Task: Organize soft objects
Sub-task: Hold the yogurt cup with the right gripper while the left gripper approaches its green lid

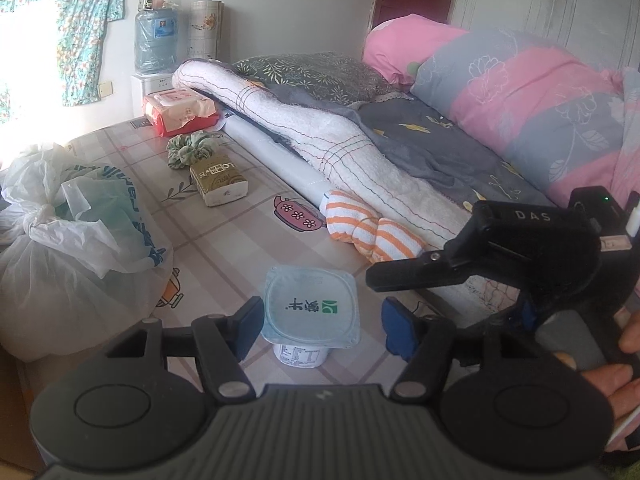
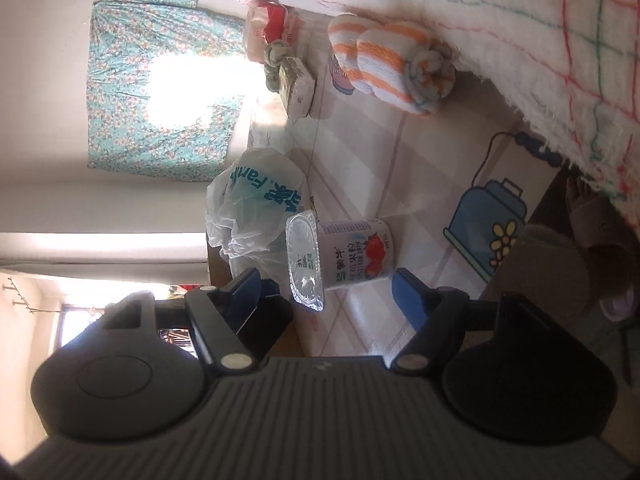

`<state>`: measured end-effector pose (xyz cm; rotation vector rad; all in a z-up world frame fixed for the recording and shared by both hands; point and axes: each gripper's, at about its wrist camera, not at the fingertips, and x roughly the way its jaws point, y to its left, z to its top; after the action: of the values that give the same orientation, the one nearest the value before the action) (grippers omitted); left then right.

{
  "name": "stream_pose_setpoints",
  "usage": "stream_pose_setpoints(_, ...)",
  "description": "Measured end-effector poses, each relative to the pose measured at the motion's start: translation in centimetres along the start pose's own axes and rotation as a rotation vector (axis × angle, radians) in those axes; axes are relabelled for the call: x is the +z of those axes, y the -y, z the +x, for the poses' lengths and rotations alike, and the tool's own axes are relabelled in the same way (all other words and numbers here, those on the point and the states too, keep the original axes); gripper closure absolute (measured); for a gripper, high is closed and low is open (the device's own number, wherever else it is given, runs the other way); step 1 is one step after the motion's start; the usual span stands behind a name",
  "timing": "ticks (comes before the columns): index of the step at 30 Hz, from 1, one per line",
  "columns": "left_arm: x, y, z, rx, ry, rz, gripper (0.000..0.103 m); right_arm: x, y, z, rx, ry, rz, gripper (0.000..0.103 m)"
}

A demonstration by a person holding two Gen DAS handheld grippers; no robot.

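Note:
A sealed yogurt cup (image 1: pixel 311 310) stands on the patterned tabletop (image 1: pixel 224 248), between the open fingers of my left gripper (image 1: pixel 320 330), which do not touch it. My right gripper (image 2: pixel 334 294) is rolled sideways and open, with the same cup (image 2: pixel 352 254) just ahead between its fingers; its black body also shows at the right of the left wrist view (image 1: pixel 520 248). An orange-and-white striped rolled towel (image 1: pixel 370 228) lies behind the cup against a white blanket (image 1: pixel 320 128); it also shows in the right wrist view (image 2: pixel 396 64).
A tied white plastic bag (image 1: pixel 76 236) sits at the table's left. A tissue pack (image 1: pixel 219 182), a green scrunchie (image 1: pixel 192 150) and a red-and-pink wipes pack (image 1: pixel 180 110) lie further back. The bed with pillows (image 1: pixel 520 96) runs along the right.

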<state>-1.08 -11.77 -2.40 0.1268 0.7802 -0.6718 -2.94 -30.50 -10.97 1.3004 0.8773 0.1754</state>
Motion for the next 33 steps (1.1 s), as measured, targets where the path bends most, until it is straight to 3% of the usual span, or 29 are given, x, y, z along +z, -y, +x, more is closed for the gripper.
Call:
stream_pose_setpoints(4,-0.3,-0.5,0.2,-0.010,-0.030,0.004,0.028,0.5,-1.7,-1.1,-0.048,0.060,-0.134,0.030)
stream_pose_setpoints(9,-0.9,-0.5,1.8,-0.010,-0.077,0.017,0.027,1.7,-2.2,-0.1,-0.075,0.072,-0.162,0.037)
stream_pose_setpoints(16,-0.9,-0.3,3.7,-0.014,-0.087,0.049,0.027,2.2,-2.9,1.8,-0.084,0.059,-0.181,0.056)
stream_pose_setpoints(24,-0.2,-0.2,4.2,-0.015,-0.049,0.047,0.036,2.5,-3.2,2.4,-0.070,0.036,-0.213,0.082)
stream_pose_setpoints(33,-0.1,0.1,4.2,0.003,-0.040,0.048,0.039,2.5,-3.4,2.4,-0.063,0.026,-0.196,0.084)
